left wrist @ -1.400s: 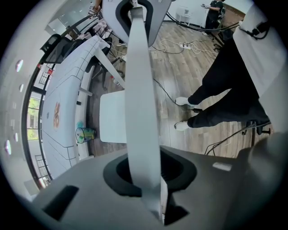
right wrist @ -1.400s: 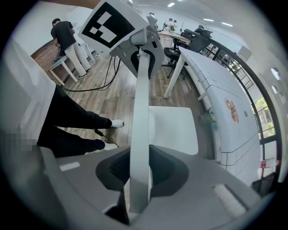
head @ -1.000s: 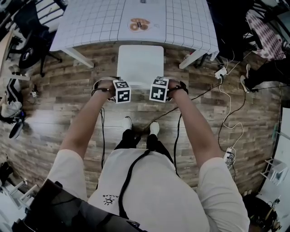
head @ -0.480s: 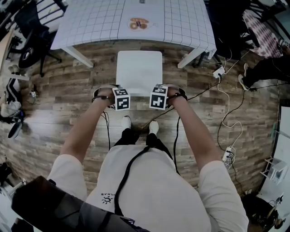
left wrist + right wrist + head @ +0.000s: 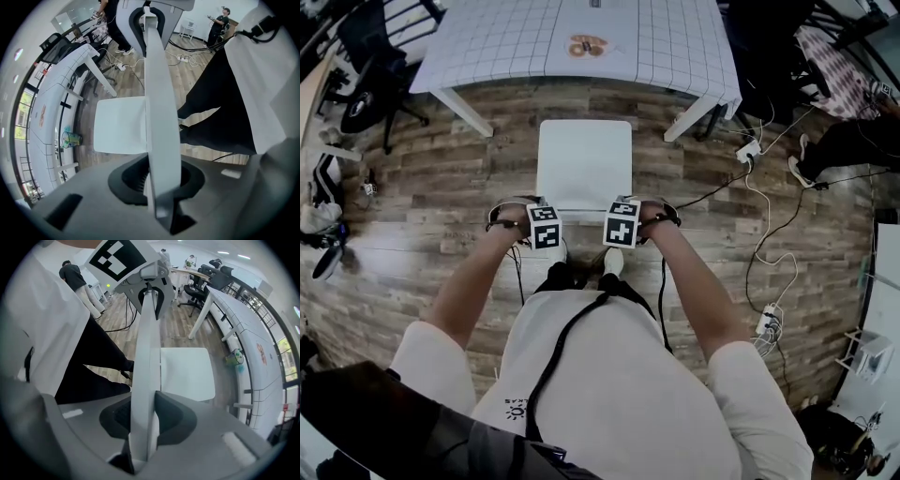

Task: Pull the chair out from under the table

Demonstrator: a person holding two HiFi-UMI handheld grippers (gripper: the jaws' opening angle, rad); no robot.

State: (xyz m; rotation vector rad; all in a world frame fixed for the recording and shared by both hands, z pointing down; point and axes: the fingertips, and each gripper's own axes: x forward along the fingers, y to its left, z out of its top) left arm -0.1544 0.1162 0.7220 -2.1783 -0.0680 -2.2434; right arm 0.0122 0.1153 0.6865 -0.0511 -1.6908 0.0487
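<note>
When you look down in the head view, the white chair [image 5: 584,161] stands on the wood floor [image 5: 441,178], clear of the desk [image 5: 487,47], with your left gripper [image 5: 546,228] and right gripper [image 5: 621,223] side by side at its near edge. Left gripper view: your fingers are clamped on the backrest [image 5: 161,108], with the seat [image 5: 119,124] off to the left. Right gripper view: same deal, fingers gripping that backrest's top edge, seat to the right.

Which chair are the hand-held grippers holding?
The white chair, its backrest clamped by the left hand-held gripper and right hand-held gripper; the black office chair stands apart.
</note>
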